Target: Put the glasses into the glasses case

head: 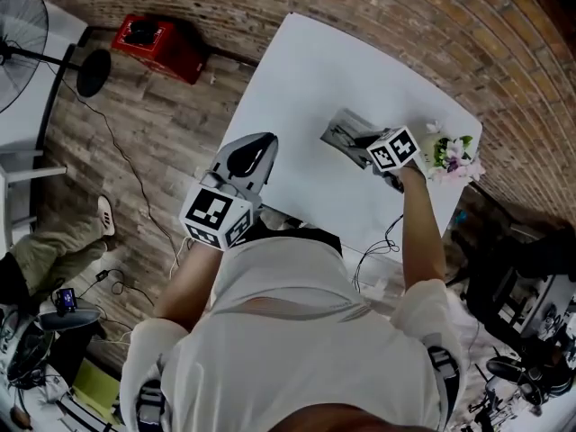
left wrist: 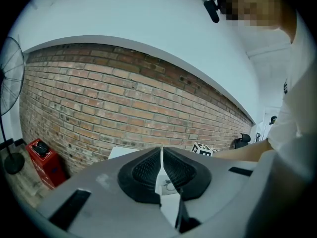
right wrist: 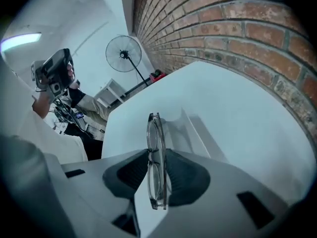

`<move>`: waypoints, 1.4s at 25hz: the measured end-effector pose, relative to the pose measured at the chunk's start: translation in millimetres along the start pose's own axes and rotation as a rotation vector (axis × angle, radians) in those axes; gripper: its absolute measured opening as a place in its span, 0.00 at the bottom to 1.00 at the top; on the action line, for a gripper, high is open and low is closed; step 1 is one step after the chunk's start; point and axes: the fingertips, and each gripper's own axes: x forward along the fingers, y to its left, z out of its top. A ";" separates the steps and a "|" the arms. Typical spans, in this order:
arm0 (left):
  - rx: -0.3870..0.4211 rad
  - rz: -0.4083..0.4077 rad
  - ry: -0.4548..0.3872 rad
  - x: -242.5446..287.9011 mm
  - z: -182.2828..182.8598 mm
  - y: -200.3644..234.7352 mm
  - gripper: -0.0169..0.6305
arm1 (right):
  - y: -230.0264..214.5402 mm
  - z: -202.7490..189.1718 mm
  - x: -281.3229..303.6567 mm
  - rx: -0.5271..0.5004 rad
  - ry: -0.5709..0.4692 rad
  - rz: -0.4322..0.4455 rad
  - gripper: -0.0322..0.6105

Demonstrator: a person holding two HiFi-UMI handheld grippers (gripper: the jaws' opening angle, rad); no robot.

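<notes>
The right arm extends over the smooth white table (head: pixel 297 88), with the right gripper (right wrist: pixel 157 175) angled steeply down. Its 2 textured black pads clamp the folded, clear-framed glasses (right wrist: pixel 156 152) edge-on. The open, boxy glasses case (right wrist: pixel 190 128) lies just ahead of these jaws. The left gripper (left wrist: pixel 162 170), held near level on a bent arm, has its jaws together and empty.

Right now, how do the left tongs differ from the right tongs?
The left tongs are closed on nothing; the right tongs clamp the folded glasses. The left tongs face the brick wall; the right tongs tilt down toward the glasses case. Both have dark pads.
</notes>
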 end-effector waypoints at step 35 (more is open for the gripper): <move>0.083 -0.101 -0.153 18.7 60.4 -33.3 0.07 | 99.1 82.1 -252.6 -0.058 -0.957 -0.494 0.13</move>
